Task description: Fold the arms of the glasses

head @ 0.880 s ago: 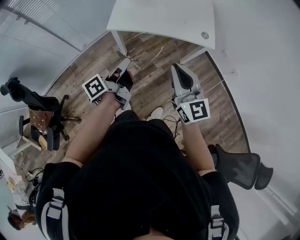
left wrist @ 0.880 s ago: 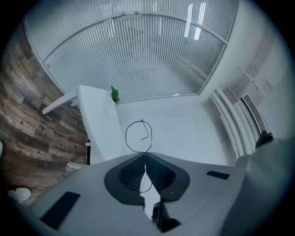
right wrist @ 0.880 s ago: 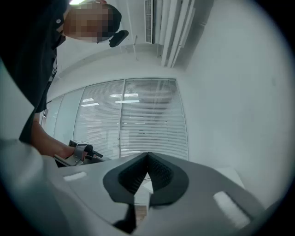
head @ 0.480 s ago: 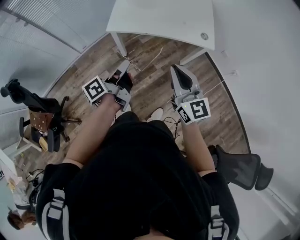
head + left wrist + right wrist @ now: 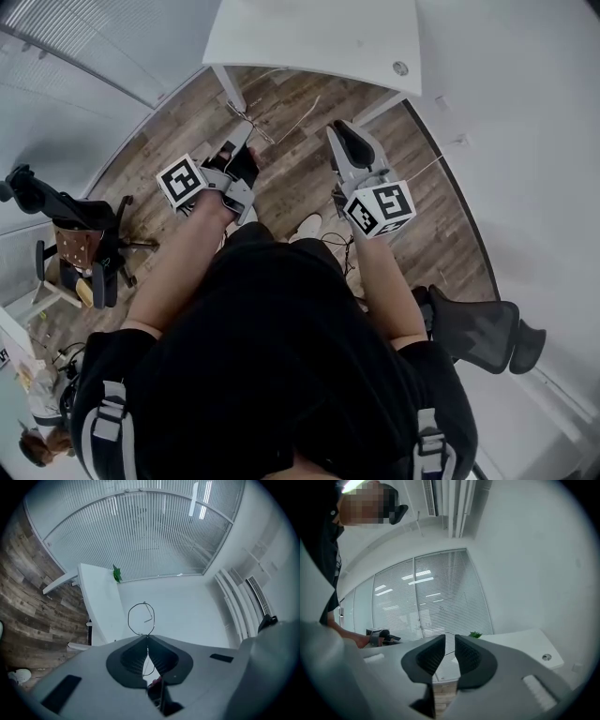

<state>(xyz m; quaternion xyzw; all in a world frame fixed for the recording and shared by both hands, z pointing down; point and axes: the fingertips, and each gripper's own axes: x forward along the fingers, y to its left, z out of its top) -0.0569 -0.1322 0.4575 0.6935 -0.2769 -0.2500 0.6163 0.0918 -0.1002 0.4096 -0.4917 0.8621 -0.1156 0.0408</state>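
Head view, step: the glasses are thin wire at the tips of the left gripper. Folding probably needs the right gripper to push an arm gently inward near its hinge.
Head view, pose: both grippers are level and side by side over the wood floor, short of the white table.
Left gripper view, grip: jaws are clamped on the frame, with one rim loop beyond the tips.
Right gripper view, grip: jaws are slightly parted with nothing between them.

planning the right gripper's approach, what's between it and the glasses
Nothing: the head view shows only wood floor below the gap from right gripper to glasses.
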